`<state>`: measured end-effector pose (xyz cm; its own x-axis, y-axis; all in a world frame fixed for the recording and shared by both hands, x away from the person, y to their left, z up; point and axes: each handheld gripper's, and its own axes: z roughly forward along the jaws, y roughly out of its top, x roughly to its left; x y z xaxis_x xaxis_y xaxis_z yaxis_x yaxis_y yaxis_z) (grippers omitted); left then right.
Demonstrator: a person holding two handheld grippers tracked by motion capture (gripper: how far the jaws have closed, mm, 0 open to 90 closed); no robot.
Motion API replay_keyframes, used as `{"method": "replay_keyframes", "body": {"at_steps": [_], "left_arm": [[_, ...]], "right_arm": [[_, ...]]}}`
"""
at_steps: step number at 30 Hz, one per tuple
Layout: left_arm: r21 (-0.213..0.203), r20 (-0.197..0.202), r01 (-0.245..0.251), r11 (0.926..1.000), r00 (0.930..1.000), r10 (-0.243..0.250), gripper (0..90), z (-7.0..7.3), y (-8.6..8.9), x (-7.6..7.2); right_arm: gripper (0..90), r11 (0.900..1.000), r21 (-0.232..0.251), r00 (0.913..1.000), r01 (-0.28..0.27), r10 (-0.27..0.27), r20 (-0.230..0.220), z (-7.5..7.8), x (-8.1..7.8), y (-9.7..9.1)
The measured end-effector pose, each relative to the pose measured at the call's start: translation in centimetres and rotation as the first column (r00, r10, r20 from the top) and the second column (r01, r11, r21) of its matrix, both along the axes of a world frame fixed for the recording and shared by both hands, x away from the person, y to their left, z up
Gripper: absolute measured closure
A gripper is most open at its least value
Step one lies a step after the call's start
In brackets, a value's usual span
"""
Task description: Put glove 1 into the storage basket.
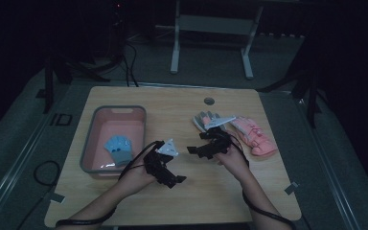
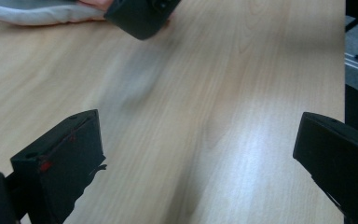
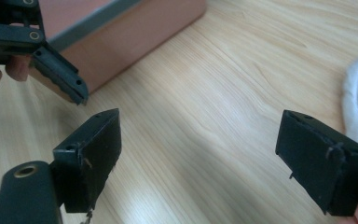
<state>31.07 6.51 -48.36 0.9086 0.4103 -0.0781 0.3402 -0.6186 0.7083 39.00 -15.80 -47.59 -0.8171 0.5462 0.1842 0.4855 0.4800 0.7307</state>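
Here both tongs (image 1: 179, 179) (image 1: 191, 150) gape over bare table (image 1: 206, 201).

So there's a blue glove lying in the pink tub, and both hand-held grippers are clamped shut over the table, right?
Not quite. The blue glove does lie in the pink tub, but both hand-held grippers are open. The left hand-held gripper and right hand-held gripper each show wide-apart jaws over bare table in their own gripper views.

Dim high view; brighter, glare-streaked gripper views.
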Motion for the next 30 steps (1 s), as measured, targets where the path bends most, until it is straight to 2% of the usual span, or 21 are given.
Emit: {"method": "replay_keyframes", "body": {"at_steps": [4, 8, 12, 15, 18, 21, 23, 25, 29, 30], "left_arm": [[0.008, 0.008, 0.018, 0.9998, 0.9998, -0.018, 1.8, -0.9, -0.6, -0.4], [-0.006, -0.03, 0.052, 0.9986, 0.9982, -0.052, 1.8, -2.1, -1.1, -0.7], [0.039, -0.021, 0.076, 0.9964, 0.997, -0.075, 1.7, -3.4, -1.7, -1.5], [0.043, 0.01, 0.089, 0.9951, 0.9959, -0.089, 1.8, -4.4, -1.5, -2.1], [0.04, -0.011, 0.086, 0.9954, 0.9962, -0.086, 1.8, -5.3, -1.3, -2.3], [0.054, -0.041, 0.114, 0.9921, 0.9929, -0.112, 1.8, -5.9, -1.0, -2.5], [0.06, -0.047, 0.127, 0.9901, 0.9911, -0.124, 1.8, -6.2, -1.0, -2.8], [0.077, -0.034, 0.134, 0.988, 0.9907, -0.131, 1.8, -6.5, -0.8, -3.1], [0.08, -0.015, 0.138, 0.9872, 0.9905, -0.137, 1.8, -6.8, -0.6, -3.4], [0.068, -0.017, 0.131, 0.989, 0.9913, -0.13, 1.8, -6.8, -0.6, -3.4]], "right_arm": [[14.2, 0.9999, -0.002, 0.9999, 0.014, -0.014, 0.004, -0.4, -0.4, -1.3], [14.2, 0.9998, 0.01, 0.9998, 0.018, -0.018, 0.008, -0.8, -1.0, -2.4], [14.2, 0.9998, 0.0, 0.9998, 0.019, -0.019, -0.005, -1.3, -1.5, -3.3], [13.8, 0.9996, 0.016, 0.9996, 0.023, -0.022, -0.014, -1.5, -1.9, -4.0], [12.8, 0.9994, 0.008, 0.9994, 0.034, -0.034, -0.004, -1.7, -2.4, -4.7], [12.8, 0.9989, -0.001, 0.9988, 0.047, -0.047, -0.01, -2.0, -2.7, -5.2], [12.8, 0.9982, -0.01, 0.9981, 0.06, -0.06, -0.014, -2.3, -2.8, -5.5], [13.2, 0.9974, -0.004, 0.9972, 0.072, -0.072, -0.022, -2.6, -2.9, -5.8], [14.5, 0.9961, -0.006, 0.9961, 0.088, -0.088, -0.007, -3.0, -3.1, -6.5], [17.0, 0.9955, -0.008, 0.9955, 0.094, -0.094, -0.004, -3.0, -3.2, -6.7]]}}
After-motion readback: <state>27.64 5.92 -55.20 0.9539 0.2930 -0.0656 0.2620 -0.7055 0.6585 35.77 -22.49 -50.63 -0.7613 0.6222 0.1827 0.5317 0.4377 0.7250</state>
